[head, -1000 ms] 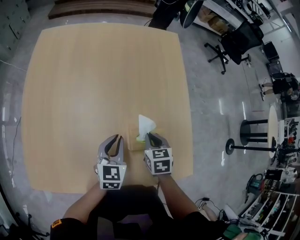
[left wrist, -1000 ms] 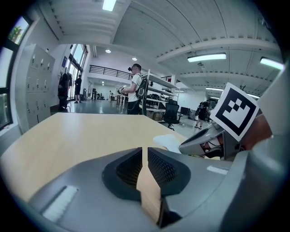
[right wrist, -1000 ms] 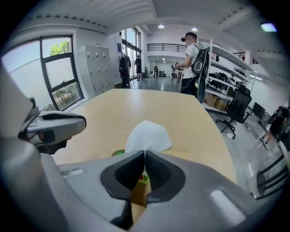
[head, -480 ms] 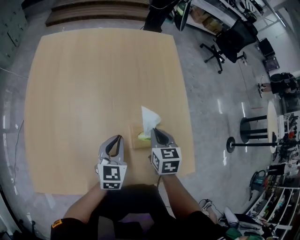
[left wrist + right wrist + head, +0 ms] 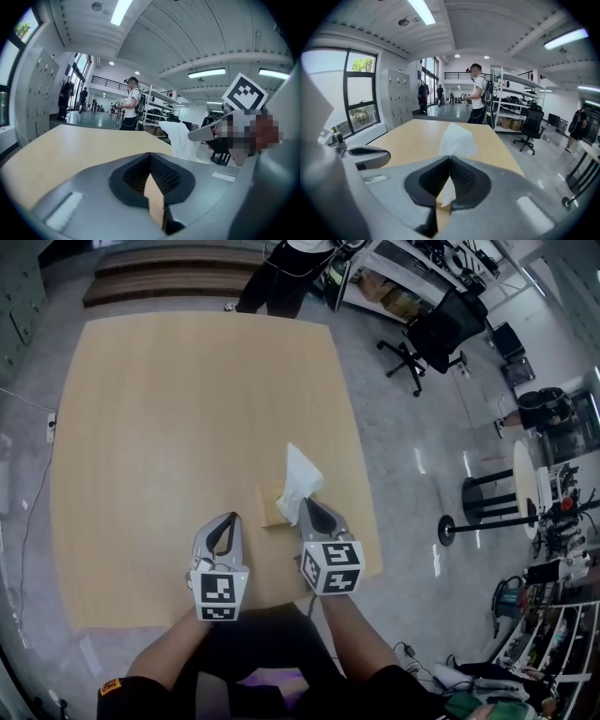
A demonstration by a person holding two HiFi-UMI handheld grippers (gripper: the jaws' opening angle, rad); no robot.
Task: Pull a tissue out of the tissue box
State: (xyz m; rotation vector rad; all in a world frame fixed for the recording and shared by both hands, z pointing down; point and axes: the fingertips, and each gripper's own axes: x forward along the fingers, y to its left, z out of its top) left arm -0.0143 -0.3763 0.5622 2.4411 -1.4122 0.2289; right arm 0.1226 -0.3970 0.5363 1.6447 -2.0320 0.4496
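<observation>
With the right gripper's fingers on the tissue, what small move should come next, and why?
Probably raise the right gripper straight up. Its fingers are shut on the tissue, whose lower end seems to reach into the tissue box, so it is likely not yet free.

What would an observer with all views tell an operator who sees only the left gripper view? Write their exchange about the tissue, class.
Operator: I see the tissue beside the other gripper. Is it gripped?
Observer: Yes. In the right gripper view, the right gripper has its jaws shut on the tissue.
Operator: Where is the box?
Observer: The head view shows the box on the table, close to its near edge, right by that gripper's tip.
</observation>
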